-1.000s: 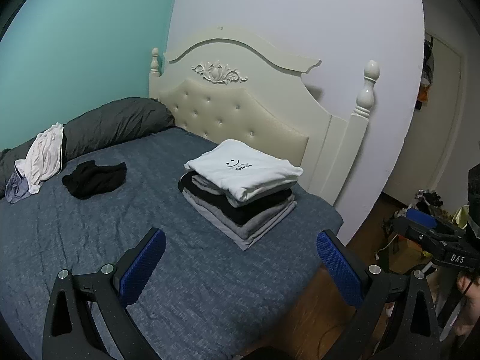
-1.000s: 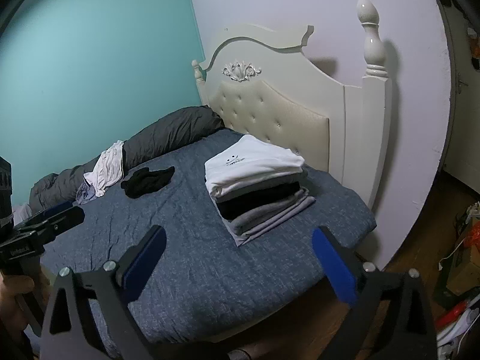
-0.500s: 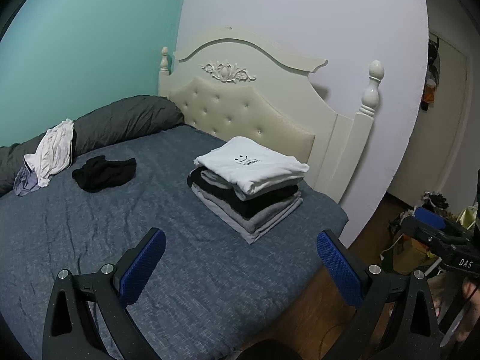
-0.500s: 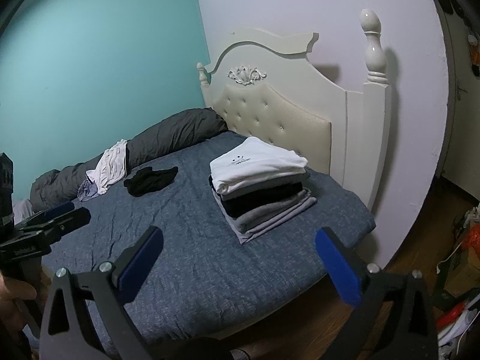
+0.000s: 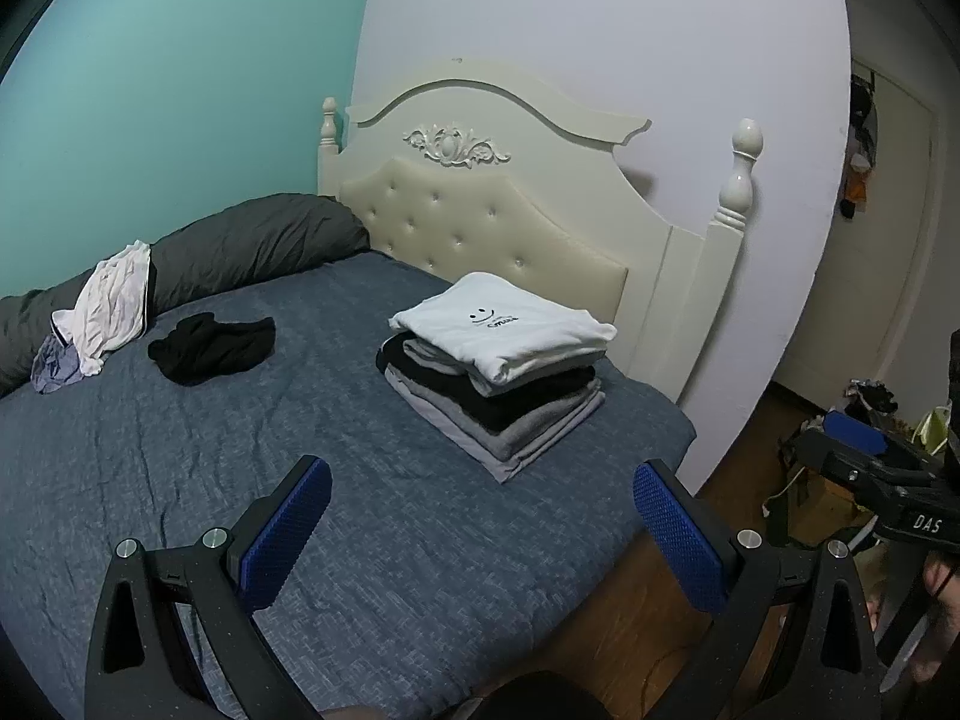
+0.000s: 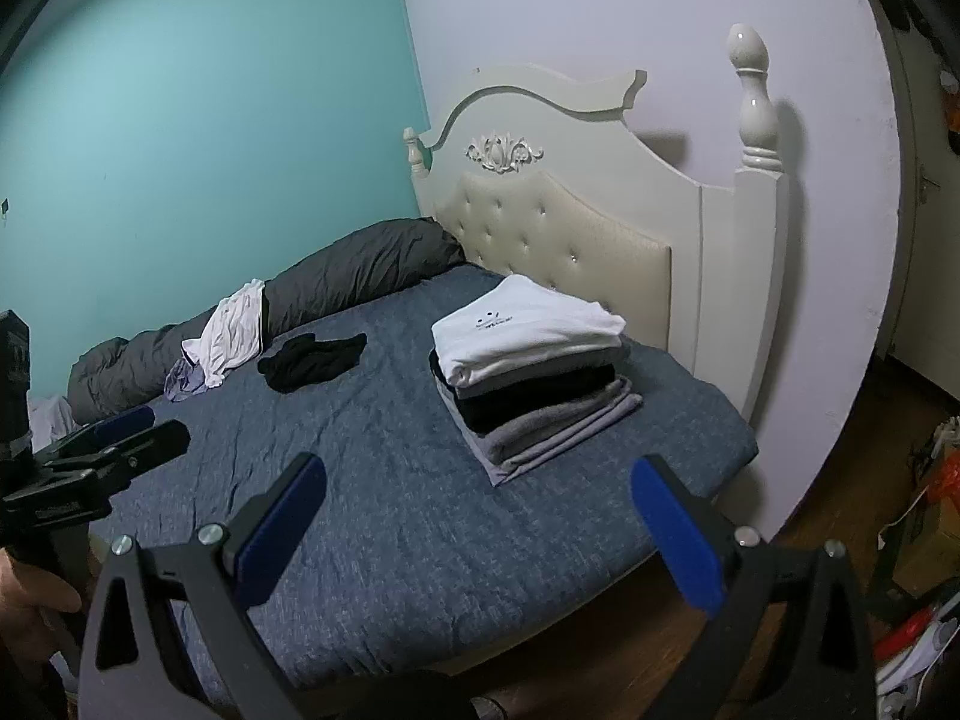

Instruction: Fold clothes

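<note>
- Both tools hang over the near edge of the bed (image 5: 180,480); the left hand-held gripper (image 5: 480,531) has its jaws wide apart and nothing between them; the right hand-held gripper (image 6: 477,531) is likewise spread and empty.
- A neat stack of folded clothes (image 5: 498,372) sits at about 1 o'clock in the left view, near the headboard (image 5: 498,222); a white top with a small smiley print lies uppermost, with black and grey layers below.
- Loose clothes lie at 10 o'clock; a crumpled black garment (image 5: 210,348) lies on the sheet; a rumpled white garment (image 5: 111,306) is draped over the long grey pillow (image 5: 252,240), with a small lilac piece (image 5: 54,369) just beside it.
- Part of the clothes lies folded and part unfolded, so the job looks partly done.
- The loose pieces look light, limp and floppy; they will sag and bunch, not hold a shape.
- Good holds would be a hem, shoulder seam or waistband edge, one gripper at each corner, so the cloth can be spread flat on the bare sheet; where those edges lie in the black heap I cannot tell.
</note>
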`<state>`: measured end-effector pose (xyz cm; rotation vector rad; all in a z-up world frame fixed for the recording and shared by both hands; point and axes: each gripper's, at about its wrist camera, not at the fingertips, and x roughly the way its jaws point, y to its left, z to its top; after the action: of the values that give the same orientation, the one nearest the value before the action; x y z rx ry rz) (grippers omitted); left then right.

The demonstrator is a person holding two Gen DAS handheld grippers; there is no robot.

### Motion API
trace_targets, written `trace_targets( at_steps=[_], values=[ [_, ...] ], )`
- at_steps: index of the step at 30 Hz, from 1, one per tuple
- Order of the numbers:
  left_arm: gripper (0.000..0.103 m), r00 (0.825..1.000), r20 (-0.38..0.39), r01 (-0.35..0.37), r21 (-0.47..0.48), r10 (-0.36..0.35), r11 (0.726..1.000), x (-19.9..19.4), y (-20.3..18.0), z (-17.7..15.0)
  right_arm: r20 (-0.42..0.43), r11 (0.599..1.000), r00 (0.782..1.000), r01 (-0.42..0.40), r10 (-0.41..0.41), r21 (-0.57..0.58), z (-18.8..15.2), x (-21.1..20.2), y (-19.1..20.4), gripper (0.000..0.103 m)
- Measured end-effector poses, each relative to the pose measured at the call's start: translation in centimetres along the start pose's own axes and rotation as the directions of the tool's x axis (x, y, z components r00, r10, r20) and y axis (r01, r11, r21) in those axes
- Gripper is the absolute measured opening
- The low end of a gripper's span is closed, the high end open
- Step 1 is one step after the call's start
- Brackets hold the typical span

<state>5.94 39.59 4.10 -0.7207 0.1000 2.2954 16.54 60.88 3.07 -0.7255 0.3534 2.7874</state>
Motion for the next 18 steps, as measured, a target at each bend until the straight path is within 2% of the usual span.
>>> trace_targets(
  at_steps=[9,18],
  values=[
    [0.103,1.0,-0.003,-0.031,0.0,0.031,1.0,0.12,0.14,-0.29,-0.014,1.0,1.0,0.003,-0.003,0.003,-0.52,0.41,-0.06,0.102],
    [0.103,1.0,0.002,-0.031,0.002,0.031,1.0,0.06,0.15,-0.58,-0.024,1.0,1.0,0.006,-0.006,0.006,-1.02,0.66,-0.09,0.102]
  ],
)
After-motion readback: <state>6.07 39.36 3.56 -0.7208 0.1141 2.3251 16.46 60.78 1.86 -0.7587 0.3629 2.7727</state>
